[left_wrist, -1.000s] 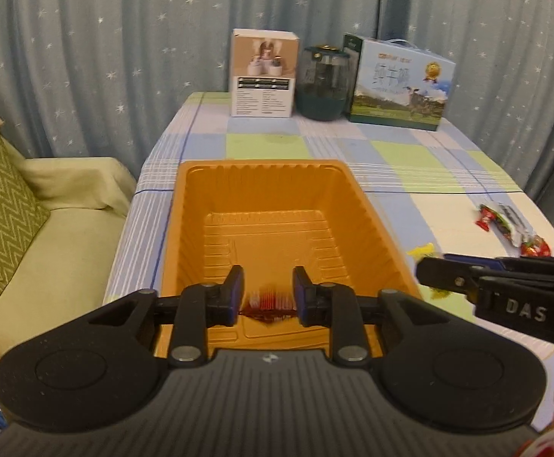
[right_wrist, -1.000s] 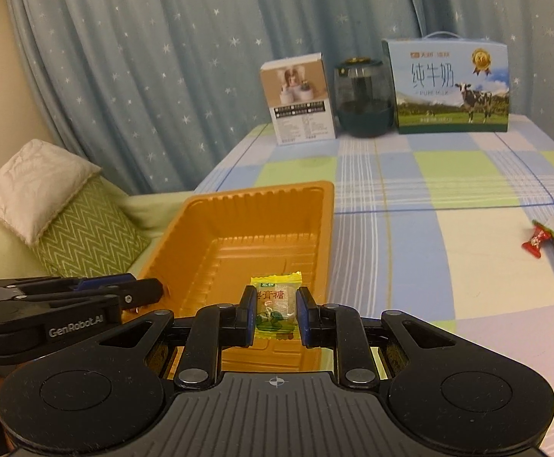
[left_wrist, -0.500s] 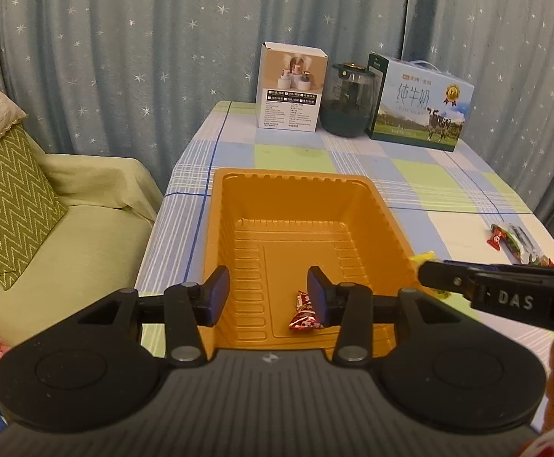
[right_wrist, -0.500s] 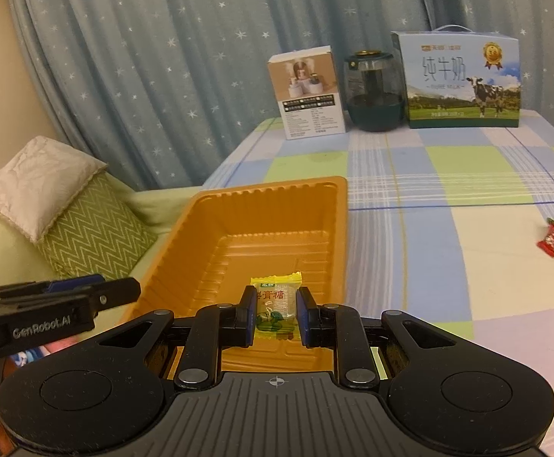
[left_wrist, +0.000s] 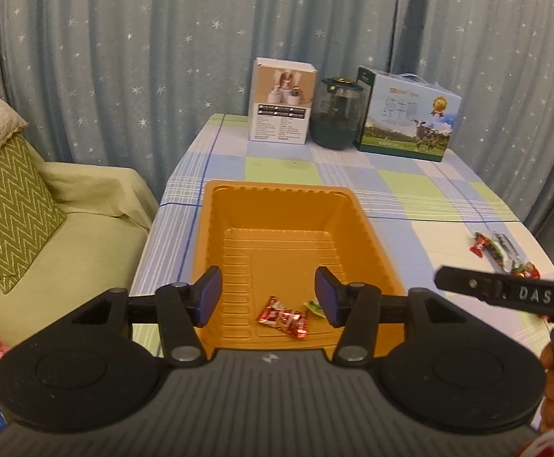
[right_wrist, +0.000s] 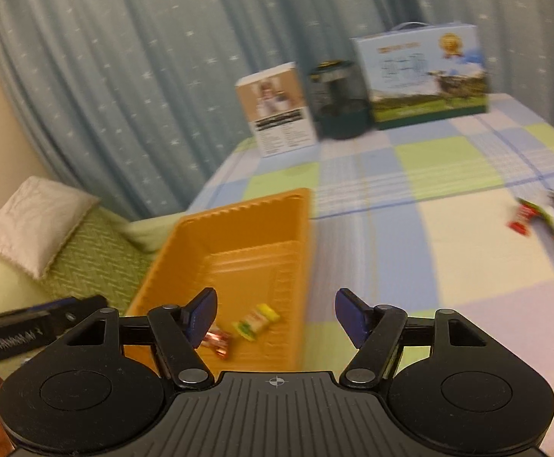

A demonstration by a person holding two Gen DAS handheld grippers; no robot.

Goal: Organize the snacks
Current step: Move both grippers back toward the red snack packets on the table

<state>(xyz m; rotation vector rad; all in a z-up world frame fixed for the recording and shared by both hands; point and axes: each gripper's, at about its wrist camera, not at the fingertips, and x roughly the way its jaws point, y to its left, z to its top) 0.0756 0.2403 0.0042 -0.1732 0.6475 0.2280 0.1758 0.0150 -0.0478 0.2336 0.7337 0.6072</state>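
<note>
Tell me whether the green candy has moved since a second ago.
Yes. The green candy has left the right gripper, whose jaws now stand open, and lies on the floor of the orange tray beside the red candy.

Warm, dim indoor light falls evenly with soft shadows, the left wrist view sharp, the right wrist view motion-blurred, and both bow the curtain [left_wrist: 124, 57] at their edges.

- Left gripper [left_wrist: 268, 297] spread wide, empty, above the near end of the orange tray [left_wrist: 368, 236].
- Red candy [left_wrist: 282, 317] and green candy [left_wrist: 314, 307] lie inside, side by side.
- More snacks [left_wrist: 501, 253] on the tablecloth [left_wrist: 402, 190], right.
- Right gripper [left_wrist: 505, 292] enters from the right edge.
</note>
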